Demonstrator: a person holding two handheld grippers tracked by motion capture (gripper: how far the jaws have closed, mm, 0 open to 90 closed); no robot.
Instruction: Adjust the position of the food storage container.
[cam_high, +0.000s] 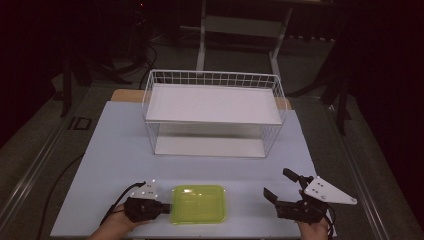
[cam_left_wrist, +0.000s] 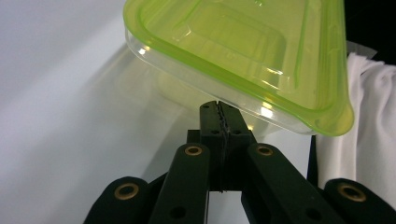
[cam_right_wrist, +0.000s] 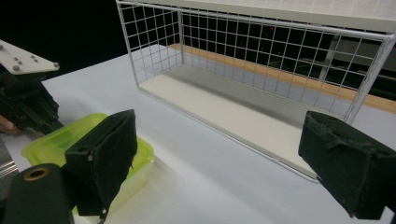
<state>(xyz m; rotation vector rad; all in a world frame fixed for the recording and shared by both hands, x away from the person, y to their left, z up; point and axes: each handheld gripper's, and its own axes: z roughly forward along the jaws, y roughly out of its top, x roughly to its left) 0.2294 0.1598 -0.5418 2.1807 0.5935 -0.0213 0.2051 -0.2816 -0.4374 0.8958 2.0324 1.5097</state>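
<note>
Left gripper (cam_left_wrist: 218, 108): jaws pressed together, tips touching the green-lidded container (cam_left_wrist: 243, 56) just ahead. Right gripper (cam_high: 285, 192): spread, empty. Step judged: nudging. Next: opened jaws required for gripping its rim.

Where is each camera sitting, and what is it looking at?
High view: above the person's side of the table, looking forward and down at the wire rack; both hands and grippers show at the bottom.
Left gripper view: on the left gripper, looking along its shut jaws at the green container.
Right gripper view: on the right gripper, looking between its open jaws toward the rack, the other gripper at the left edge.
All three views share the green container.
</note>
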